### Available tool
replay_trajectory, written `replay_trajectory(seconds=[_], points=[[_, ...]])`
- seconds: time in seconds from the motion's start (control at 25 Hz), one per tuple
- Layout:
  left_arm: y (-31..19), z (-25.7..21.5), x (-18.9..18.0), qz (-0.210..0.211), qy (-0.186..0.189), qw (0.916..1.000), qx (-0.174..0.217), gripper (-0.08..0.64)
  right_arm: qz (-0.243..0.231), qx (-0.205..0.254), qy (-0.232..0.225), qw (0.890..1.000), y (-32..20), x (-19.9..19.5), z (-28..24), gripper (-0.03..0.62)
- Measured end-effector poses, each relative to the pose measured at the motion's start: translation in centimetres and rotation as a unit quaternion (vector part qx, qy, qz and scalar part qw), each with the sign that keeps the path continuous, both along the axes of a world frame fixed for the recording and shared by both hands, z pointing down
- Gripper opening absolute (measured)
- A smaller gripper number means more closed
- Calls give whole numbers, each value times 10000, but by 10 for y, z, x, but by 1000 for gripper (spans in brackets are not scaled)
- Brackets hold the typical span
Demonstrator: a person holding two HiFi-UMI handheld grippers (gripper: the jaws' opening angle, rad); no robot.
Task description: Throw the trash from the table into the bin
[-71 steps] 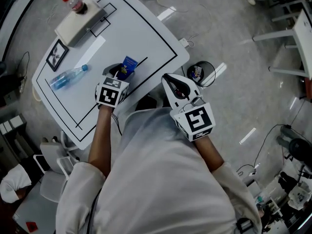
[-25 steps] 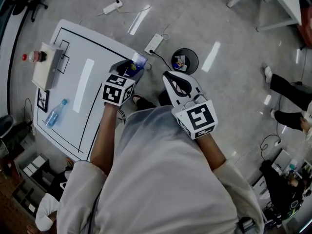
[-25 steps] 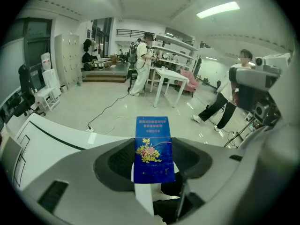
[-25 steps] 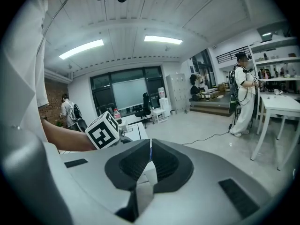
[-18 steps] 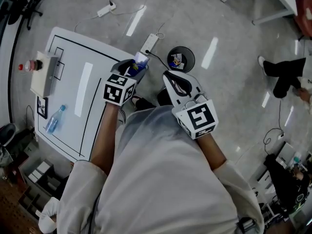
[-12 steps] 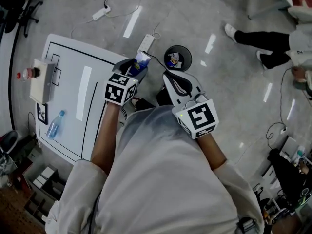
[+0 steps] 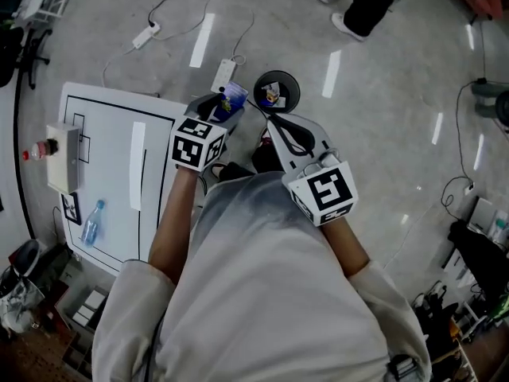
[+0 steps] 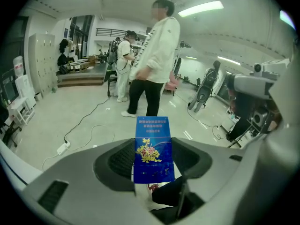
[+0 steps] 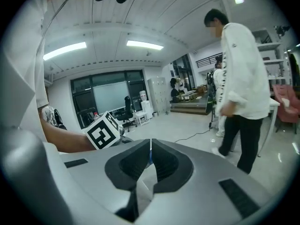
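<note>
- You are working in a large lab or robot workshop, not in a home.
- Under you there is a hard grey floor (image 7: 382,94) that shines, with power strips (image 7: 222,76) and loose cables (image 8: 83,117) lying on it.
- Your table (image 7: 111,173) is white and has black lines marked on its top, like a test area.
- Long tube lights (image 9: 143,44) run across the ceiling.
- At the far side you can see tall grey lockers (image 8: 40,60), and an office chair (image 9: 127,108) in front of a dark glass wall (image 9: 82,97).
- Other people (image 8: 154,64) stand in the open hall, some near equipment that is too small to tell.
</note>
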State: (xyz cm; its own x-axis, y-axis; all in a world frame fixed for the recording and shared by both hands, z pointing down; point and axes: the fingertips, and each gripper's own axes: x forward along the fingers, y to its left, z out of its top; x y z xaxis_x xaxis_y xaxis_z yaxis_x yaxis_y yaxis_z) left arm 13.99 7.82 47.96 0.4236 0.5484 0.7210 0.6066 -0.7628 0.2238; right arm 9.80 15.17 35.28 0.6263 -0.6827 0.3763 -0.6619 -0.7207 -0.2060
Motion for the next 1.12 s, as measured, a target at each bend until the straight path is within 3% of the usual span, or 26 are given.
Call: replay_trajectory(seconds=[0.48, 0.76, 1.12], points=[[66, 3, 12, 783, -25, 9969, -111, 244, 798, 16, -191, 9966, 49, -3, 13, 25], [100, 4, 13, 1128, -212, 9926, -401, 244, 1561, 256, -233, 9871, 81, -6, 9, 25], [107, 18, 15, 1400, -270, 9892, -326, 244, 1713, 202, -472, 9839, 73, 1, 28, 25]])
